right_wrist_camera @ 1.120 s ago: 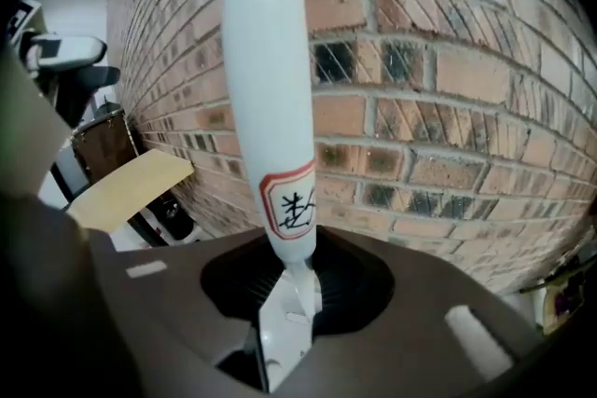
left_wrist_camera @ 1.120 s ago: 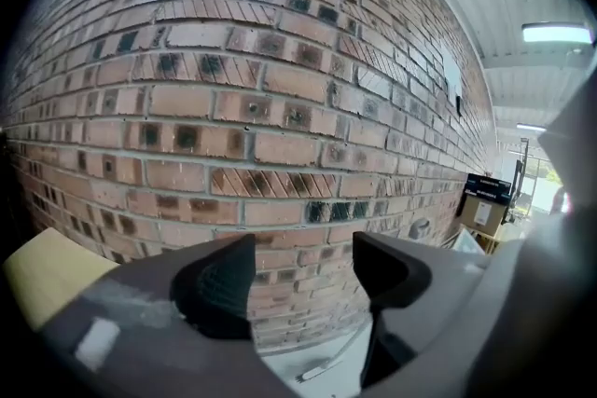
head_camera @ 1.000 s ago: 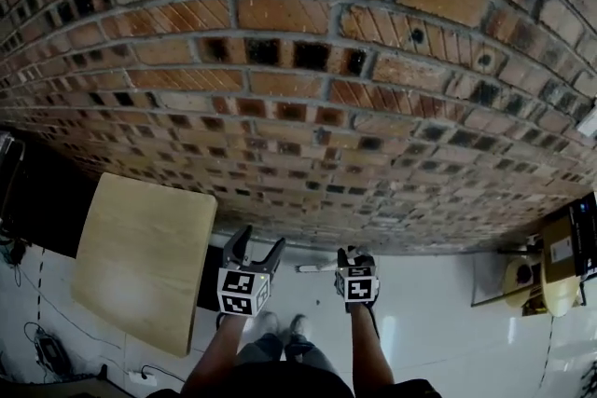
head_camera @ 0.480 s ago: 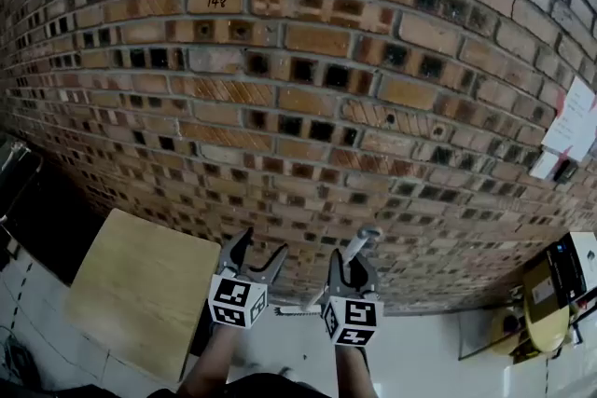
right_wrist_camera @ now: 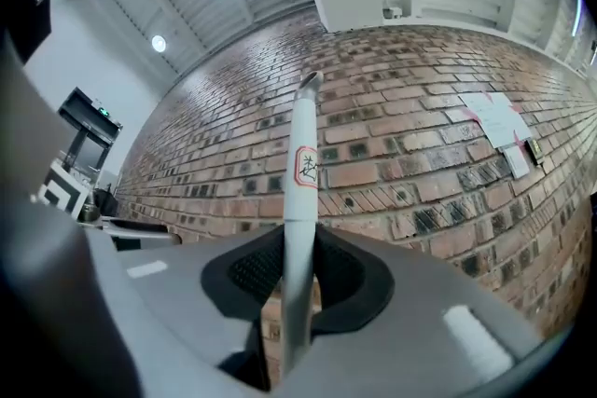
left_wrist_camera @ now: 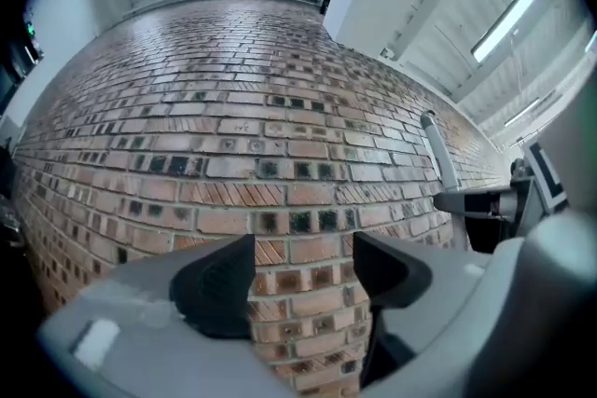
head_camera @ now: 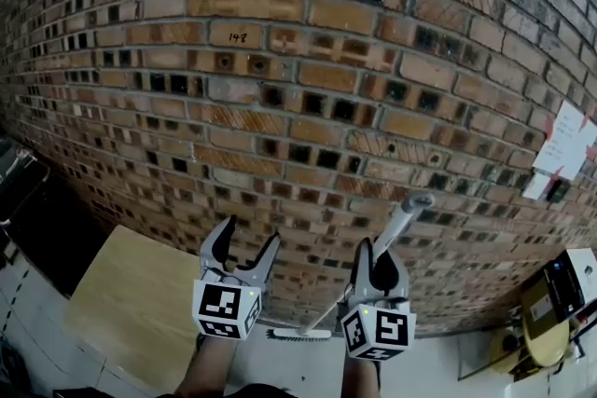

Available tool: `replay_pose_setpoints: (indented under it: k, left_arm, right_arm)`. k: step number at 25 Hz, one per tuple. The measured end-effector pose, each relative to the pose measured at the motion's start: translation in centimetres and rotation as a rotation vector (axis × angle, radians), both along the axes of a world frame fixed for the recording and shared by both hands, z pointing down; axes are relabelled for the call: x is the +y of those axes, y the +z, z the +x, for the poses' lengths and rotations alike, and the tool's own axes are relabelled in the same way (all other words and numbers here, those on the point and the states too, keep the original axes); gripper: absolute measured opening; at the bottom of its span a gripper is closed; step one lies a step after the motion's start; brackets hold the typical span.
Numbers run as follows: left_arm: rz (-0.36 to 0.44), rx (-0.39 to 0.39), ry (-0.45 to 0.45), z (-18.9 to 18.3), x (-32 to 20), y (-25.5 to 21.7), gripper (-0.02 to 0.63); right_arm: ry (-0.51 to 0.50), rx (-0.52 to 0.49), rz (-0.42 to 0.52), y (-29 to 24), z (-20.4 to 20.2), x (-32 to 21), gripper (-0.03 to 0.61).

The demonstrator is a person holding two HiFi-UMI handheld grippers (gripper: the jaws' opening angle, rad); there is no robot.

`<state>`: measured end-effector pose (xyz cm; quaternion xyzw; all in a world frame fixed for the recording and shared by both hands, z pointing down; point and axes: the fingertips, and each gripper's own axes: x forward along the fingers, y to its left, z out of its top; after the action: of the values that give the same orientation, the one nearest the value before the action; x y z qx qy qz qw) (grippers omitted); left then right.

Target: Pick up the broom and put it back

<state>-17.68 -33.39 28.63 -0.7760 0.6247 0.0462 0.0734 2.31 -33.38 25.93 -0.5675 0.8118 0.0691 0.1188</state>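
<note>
I had raised both against the brick wall [head_camera: 280,89]: right hand-held gripper [head_camera: 378,251] clamped the broom [head_camera: 405,215], left hand-held gripper [head_camera: 248,238] stayed open, empty.

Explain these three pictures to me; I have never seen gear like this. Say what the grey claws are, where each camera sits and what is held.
No robot here: a person holds a two-jaw gripper in each hand. The wide picture comes from a camera on the person's head, looking down; the other two come from cameras riding on the grippers, looking along their jaws. The left gripper has its jaws apart with nothing between them, only the brick wall beyond. The right gripper is shut on the broom, clamping its pale handle, which slants up in front of the wall; the brush end sits low by the foot of the wall. A wooden table stands at the lower left.
</note>
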Motion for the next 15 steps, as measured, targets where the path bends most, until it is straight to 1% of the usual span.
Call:
replay_pose_setpoints:
  k: [7, 12, 15]
  left_arm:
    - [0.002, -0.005, -0.018, -0.9, 0.1, 0.1, 0.331]
    - [0.0, -0.006, -0.005, -0.5, -0.2, 0.3, 0.33]
    - [0.004, 0.003, 0.006, -0.2, -0.4, 0.3, 0.328]
  right_arm:
    - [0.012, 0.037, -0.019, 0.8, -0.5, 0.0, 0.081]
    - [0.043, 0.053, -0.037, 1.2, 0.2, -0.1, 0.081]
    - [0.033, 0.049, -0.055, 1.7, 0.8, 0.0, 0.081]
